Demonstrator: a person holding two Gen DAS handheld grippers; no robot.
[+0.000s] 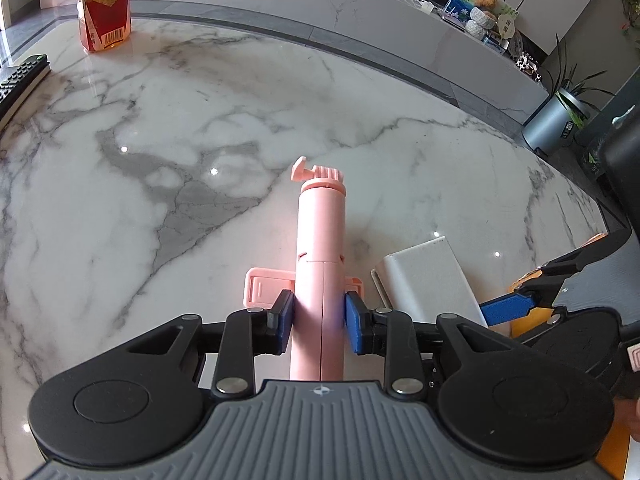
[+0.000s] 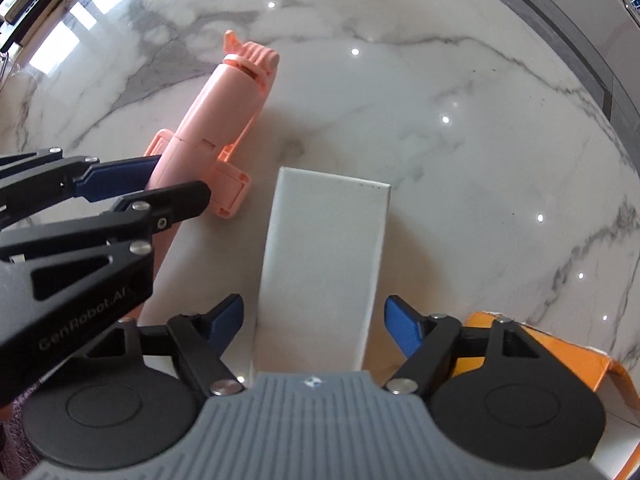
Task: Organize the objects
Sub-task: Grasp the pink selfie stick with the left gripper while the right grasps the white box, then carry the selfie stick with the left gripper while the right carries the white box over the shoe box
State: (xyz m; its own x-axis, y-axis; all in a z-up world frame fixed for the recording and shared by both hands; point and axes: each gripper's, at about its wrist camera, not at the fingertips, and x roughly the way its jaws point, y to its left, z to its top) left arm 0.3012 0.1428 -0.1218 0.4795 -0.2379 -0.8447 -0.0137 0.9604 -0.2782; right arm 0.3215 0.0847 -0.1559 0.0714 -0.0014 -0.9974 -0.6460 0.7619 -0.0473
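1. The left gripper (image 1: 316,320) is clamped on the pink selfie stick (image 1: 320,236), its blue pads pressed against both sides of the handle low down, near the folded phone clamp.
2. The pink selfie stick lies on the marble table (image 1: 200,120), its screw-knob head pointing away from the left gripper.
3. The white power bank (image 2: 324,252) lies flat just beside the selfie stick, on its right in the left wrist view, apart from it.
4. The right gripper (image 2: 314,320) points straight down over the power bank with its jaws spread wide; a pad stands on each side of the near end, with a gap visible at both.
5. An orange box (image 2: 560,360) sits just right of the power bank.
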